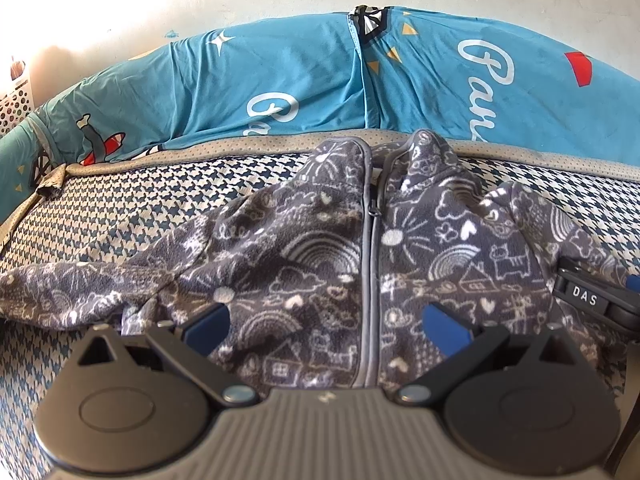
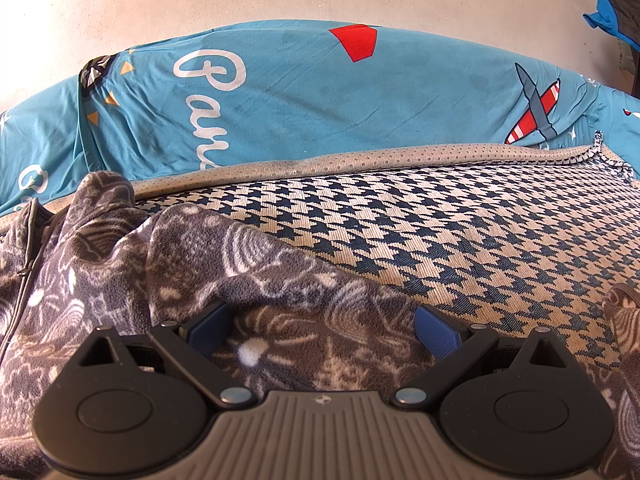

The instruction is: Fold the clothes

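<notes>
— Grey fleece jacket (image 1: pixel 320 248) lies flat on the houndstooth mattress (image 1: pixel 132 216), zip up, collar toward the blue pillows (image 1: pixel 280 76); see the grippers?

— Left gripper (image 1: pixel 326 320) hangs over the jacket's front, jaws spread, holding nothing; right gripper (image 2: pixel 322 330) sits over the jacket's sleeve side, also spread.

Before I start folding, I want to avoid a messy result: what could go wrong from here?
1. The grey doodle-print fleece jacket lies rumpled, collar standing up; folding now may trap creases.
2. The open right gripper sits low over the fleece and might pinch several layers.
3. The open left gripper straddles the grey zipper; closing there could bunch the front.
</notes>
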Tool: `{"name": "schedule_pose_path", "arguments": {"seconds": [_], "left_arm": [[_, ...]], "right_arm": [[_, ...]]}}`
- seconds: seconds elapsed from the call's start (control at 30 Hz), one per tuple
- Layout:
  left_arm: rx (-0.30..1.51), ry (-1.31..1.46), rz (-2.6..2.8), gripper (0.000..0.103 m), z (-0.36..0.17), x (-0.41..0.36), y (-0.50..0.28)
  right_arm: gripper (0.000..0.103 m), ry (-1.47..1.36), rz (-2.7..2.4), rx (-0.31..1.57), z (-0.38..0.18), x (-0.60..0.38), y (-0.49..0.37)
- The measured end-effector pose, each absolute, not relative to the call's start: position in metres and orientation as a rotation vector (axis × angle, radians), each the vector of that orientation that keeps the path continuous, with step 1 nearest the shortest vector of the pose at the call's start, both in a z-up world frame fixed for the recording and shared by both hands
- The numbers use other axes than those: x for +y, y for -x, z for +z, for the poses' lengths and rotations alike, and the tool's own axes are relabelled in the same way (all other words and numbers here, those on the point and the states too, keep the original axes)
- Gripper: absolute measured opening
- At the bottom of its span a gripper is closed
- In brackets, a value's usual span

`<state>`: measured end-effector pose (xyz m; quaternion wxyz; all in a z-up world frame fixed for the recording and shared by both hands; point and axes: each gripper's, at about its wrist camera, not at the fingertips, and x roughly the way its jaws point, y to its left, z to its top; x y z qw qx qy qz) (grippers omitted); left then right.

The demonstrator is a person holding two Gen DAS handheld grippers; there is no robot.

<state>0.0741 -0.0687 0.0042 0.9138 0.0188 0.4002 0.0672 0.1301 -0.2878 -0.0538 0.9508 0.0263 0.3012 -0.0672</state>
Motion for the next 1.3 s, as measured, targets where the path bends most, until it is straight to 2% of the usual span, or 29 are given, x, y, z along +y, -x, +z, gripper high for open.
{"name": "schedule_pose_path", "arguments": {"seconds": [0.8,1.3], "left_arm": [[0.831,-0.068,0.160,0.103,-0.001,-0.063,-0.076],[0.745,0.000,0.194,0.103,0.028,-0.041,-0.068]], "right_arm": [[0.098,-0.053,-0.136,0.613,-0.054,-0.288,-0.130],[0.098,-0.053,-0.137,0.613,-0.053,-0.288,-0.130]]}}
